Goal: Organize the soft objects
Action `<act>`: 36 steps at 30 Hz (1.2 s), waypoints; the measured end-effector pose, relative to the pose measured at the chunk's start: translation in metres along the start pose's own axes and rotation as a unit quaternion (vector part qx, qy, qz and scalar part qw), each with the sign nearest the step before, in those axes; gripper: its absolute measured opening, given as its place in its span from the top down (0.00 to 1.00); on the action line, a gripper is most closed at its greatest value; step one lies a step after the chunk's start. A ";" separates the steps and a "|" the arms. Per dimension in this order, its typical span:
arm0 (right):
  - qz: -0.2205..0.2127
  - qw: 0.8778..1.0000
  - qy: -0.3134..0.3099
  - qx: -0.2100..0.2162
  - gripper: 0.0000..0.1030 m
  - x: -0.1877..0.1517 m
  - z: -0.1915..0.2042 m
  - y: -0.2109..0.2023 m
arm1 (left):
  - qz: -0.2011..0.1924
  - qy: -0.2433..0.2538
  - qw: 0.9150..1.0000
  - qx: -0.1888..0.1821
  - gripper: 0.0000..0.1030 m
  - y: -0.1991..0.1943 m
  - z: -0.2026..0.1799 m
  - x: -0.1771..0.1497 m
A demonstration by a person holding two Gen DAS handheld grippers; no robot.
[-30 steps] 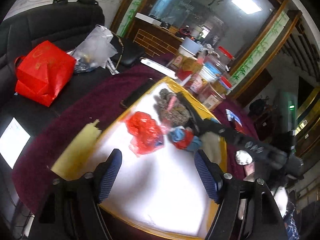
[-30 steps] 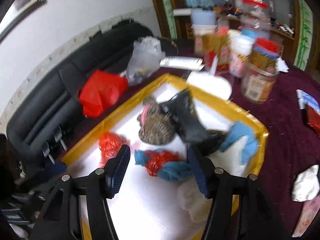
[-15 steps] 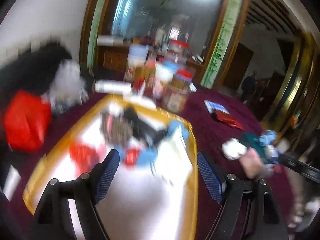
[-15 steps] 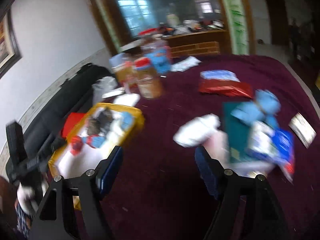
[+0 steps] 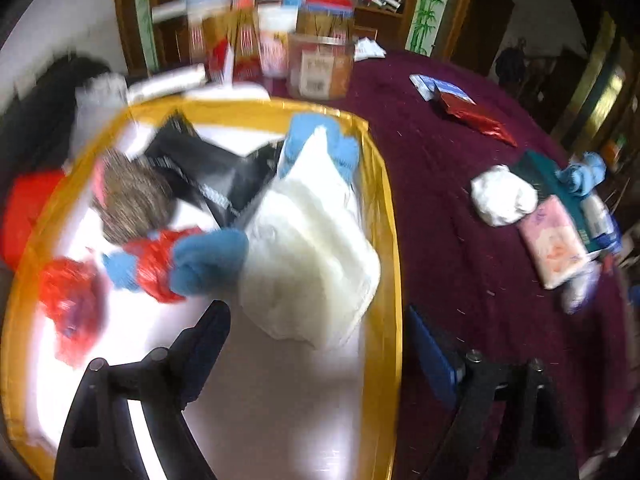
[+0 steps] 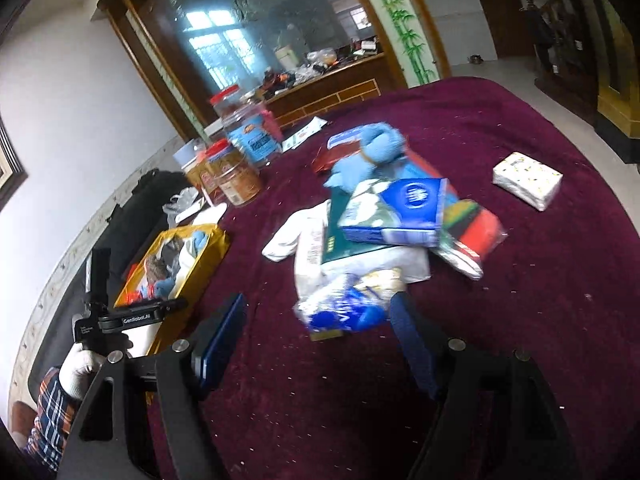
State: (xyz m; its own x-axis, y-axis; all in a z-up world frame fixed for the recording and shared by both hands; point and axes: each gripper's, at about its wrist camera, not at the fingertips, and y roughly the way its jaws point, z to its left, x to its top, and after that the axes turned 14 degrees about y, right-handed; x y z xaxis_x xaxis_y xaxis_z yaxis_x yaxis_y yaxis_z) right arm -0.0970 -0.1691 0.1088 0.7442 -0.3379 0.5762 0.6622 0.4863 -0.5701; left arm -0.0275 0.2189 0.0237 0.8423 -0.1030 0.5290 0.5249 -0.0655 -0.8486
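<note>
Soft items (image 6: 362, 248) heaped on maroon tablecloth (image 6: 520, 300); mirror (image 6: 260, 36) behind.

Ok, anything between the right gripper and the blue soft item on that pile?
Yes: a wrapped blue-and-white pack, a white cloth and a blue box lie between the right gripper and the blue soft item.

Dark maroon tablecloth (image 6: 500, 280) covers table. Clear plastic jars with red lids (image 6: 236, 168) cluster at far edge — labels blurred. Black sofa (image 6: 132, 216) along white wall beyond table. Large wood-framed mirror (image 6: 260, 40) behind jars; green bamboo-painted panel (image 6: 404, 24) beside it.
</note>
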 end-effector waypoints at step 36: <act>0.160 0.984 -0.058 0.059 0.28 0.064 -0.005 0.066 | -0.046 0.074 0.992 -0.092 0.01 -0.001 -0.159 -0.022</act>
State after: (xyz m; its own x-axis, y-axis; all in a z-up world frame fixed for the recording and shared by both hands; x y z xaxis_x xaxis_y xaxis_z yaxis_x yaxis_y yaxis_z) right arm -0.0055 -0.1632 0.1049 0.8932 -0.0604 0.4456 0.3753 0.6459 -0.6648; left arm -0.0660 0.0631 0.0136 0.7575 -0.2317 0.6103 0.5562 -0.2603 -0.7892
